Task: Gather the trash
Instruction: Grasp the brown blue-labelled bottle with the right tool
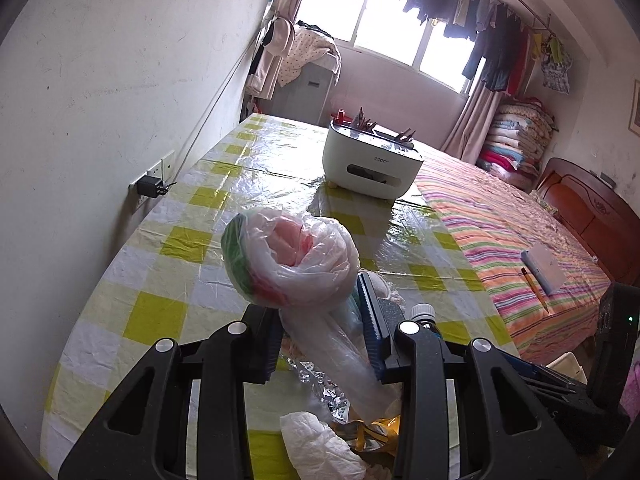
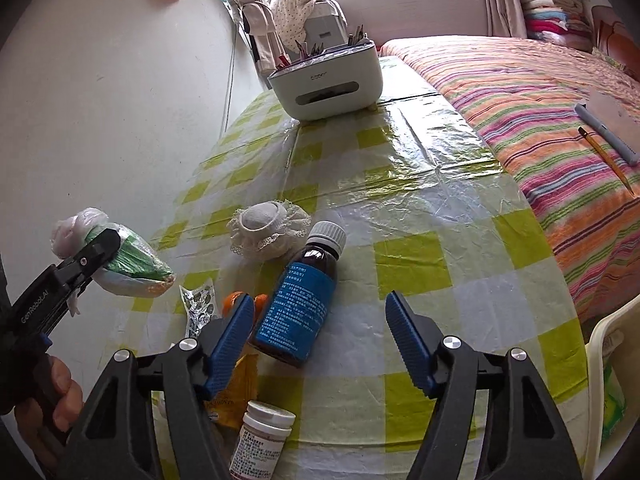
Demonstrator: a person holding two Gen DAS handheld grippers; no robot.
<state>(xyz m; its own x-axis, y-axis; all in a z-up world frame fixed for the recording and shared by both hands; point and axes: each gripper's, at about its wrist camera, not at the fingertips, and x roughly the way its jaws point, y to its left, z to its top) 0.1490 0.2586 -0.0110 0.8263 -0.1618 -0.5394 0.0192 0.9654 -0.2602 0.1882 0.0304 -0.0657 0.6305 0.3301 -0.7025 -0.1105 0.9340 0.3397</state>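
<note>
My left gripper (image 1: 320, 312) is shut on a crumpled clear plastic bag (image 1: 288, 256) with pink and green inside, held above the table; it also shows at the left of the right wrist view (image 2: 120, 260). My right gripper (image 2: 320, 320) is open and empty, its blue pads either side of a brown medicine bottle (image 2: 300, 304) with a blue label lying on the checked tablecloth (image 2: 420, 208). Below lie a foil wrapper (image 2: 198, 308), a yellow packet (image 2: 240, 388), white crumpled paper (image 1: 316, 444) and a small white pill bottle (image 2: 260, 440).
A lace-edged round pad (image 2: 268, 228) lies behind the bottle. A white tissue box organiser (image 2: 324, 84) stands at the table's far end. A striped bed (image 2: 540, 100) with a pencil (image 2: 604, 156) runs along the right. The wall (image 2: 100, 100) borders the left.
</note>
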